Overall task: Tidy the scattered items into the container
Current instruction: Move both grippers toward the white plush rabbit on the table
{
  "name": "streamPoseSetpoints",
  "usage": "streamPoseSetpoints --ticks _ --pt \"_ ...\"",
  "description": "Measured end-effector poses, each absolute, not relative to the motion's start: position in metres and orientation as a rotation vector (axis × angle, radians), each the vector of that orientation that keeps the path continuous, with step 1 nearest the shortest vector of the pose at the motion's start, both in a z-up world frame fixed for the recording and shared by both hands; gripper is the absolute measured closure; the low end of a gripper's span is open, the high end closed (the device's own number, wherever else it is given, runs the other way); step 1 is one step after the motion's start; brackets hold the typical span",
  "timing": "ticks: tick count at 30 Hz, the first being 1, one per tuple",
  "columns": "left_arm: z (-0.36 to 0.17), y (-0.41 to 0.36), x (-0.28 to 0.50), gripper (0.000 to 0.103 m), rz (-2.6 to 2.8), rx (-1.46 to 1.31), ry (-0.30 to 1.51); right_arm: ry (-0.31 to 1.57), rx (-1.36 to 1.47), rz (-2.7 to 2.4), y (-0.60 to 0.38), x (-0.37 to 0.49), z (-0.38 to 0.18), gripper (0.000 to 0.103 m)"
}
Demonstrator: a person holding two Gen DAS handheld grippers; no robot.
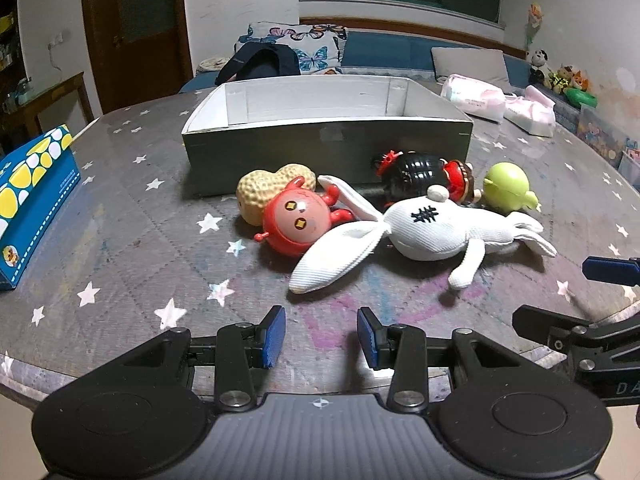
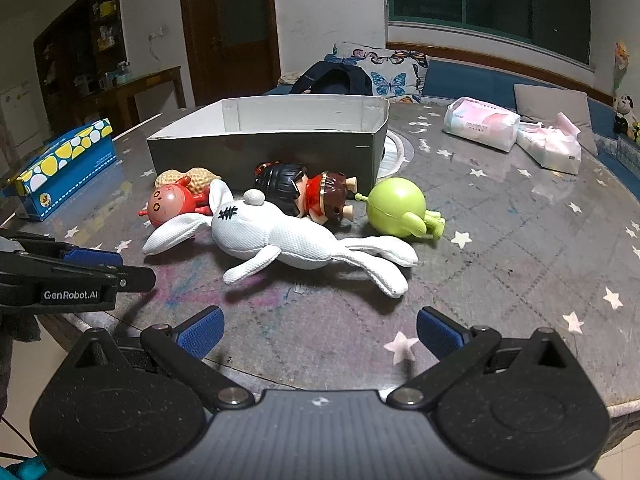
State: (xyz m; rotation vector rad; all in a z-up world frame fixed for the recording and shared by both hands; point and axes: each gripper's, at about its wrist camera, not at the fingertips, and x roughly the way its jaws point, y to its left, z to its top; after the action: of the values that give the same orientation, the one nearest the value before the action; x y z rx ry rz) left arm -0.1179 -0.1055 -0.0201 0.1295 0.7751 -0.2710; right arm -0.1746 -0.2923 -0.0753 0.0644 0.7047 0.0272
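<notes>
Toys [image 1: 420, 228] lie on table w/ box [image 1: 326, 142] behind; left gripper [image 1: 321, 336] & right gripper [image 2: 320, 334] both apart, nothing between.

Right gripper [image 2: 320, 336] low over table [image 2: 520, 240], blue pads wide apart, nothing between. White plush rabbit [image 2: 280, 240] lies ahead. Behind it: red round toy [image 2: 168, 206], peanut toy [image 2: 196, 178], black-haired doll [image 2: 308, 192], green round toy [image 2: 396, 208]. Open box [image 2: 260, 152] beyond toys. Left gripper [image 2: 80, 268] at left edge.
</notes>
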Motion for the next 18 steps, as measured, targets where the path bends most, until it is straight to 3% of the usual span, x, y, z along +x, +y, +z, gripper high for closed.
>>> streamPoseSetpoints --ticks 18 --pt "-0.0205 -0.1103 -0.1182 0.061 -0.280 0.139 0.775 0.704 0.066 0.047 -0.2894 -0.1713 -0.0782 0.000"
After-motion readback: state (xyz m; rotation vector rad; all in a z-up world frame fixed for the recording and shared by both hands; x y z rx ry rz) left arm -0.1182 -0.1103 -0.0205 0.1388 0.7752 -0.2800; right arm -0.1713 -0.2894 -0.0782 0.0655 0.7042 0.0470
